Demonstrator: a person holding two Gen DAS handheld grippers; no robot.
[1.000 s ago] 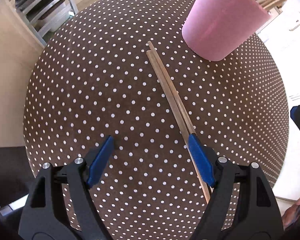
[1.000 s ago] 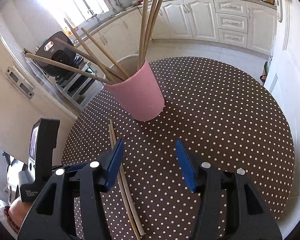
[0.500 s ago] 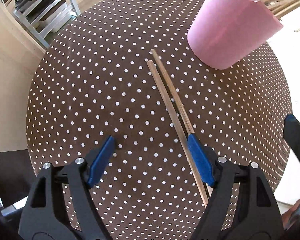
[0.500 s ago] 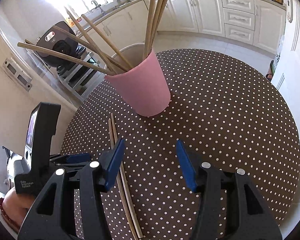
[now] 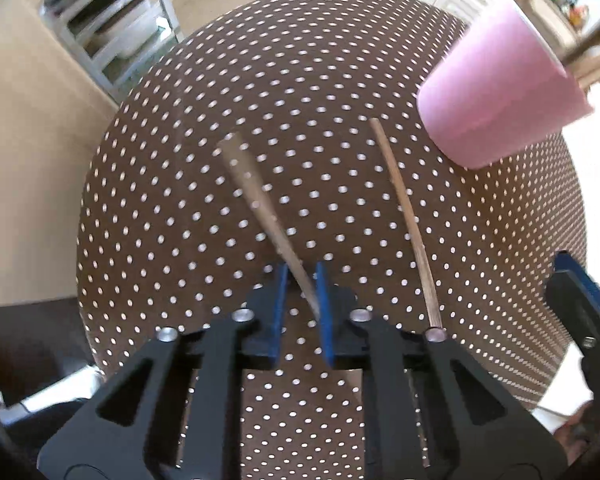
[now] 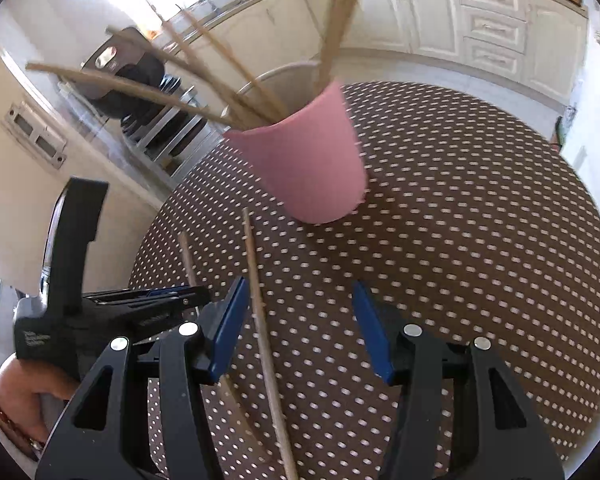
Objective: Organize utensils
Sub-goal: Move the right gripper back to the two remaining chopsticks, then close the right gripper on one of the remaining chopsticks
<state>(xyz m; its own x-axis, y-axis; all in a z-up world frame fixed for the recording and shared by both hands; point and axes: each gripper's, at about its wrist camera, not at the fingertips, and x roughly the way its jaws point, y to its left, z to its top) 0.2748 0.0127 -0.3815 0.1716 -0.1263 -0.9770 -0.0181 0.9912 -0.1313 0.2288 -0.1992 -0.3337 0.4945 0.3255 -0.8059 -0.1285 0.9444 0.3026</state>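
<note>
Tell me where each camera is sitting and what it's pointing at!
Left wrist: rides on the left claw, looking down at the dotted table; its blue fingers pinch one chopstick.
Right wrist: rides on the open right claw, facing the pink cup and kitchen cabinets; the person's left hand shows.
Both see the cup, the table and the loose chopstick.

Two loose chopsticks (image 5: 406, 216) (image 5: 260, 204), one pink cup (image 5: 496, 100).

Bright daylight, motion blur, fisheye warp
</note>
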